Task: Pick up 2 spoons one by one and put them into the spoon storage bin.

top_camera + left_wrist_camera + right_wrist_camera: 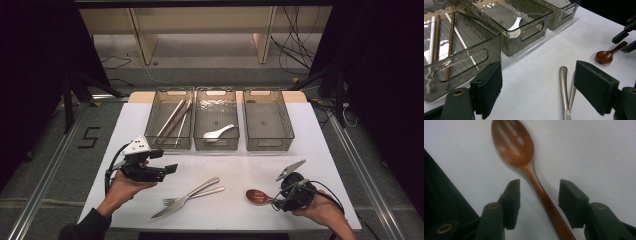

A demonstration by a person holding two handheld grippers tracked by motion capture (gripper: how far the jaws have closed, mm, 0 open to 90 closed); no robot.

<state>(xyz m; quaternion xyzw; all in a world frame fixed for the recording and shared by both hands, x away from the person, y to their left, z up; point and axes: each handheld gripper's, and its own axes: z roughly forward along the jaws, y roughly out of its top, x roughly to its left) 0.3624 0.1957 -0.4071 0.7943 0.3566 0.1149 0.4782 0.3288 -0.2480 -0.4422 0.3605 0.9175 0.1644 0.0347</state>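
Observation:
A brown wooden spoon (pixel 257 196) lies on the white table near its front right. My right gripper (pixel 276 201) is low over the spoon's handle. In the right gripper view the handle (pixel 544 197) runs between the two jaws of my right gripper (pixel 539 186), and both pads stand apart from it, so the gripper is open. My left gripper (pixel 164 161) hovers at the table's left, open with nothing between its pads (pixel 537 70). A metal fork (pixel 197 194) and knife (pixel 182 200) lie crossed at the front middle.
Three clear plastic bins stand in a row at the back. The left bin (pixel 150 115) holds chopsticks (pixel 172 120), the middle bin (pixel 200 142) holds a white spoon (pixel 219 132), and the right bin (pixel 290 125) has nothing in it. Black cloth borders the table.

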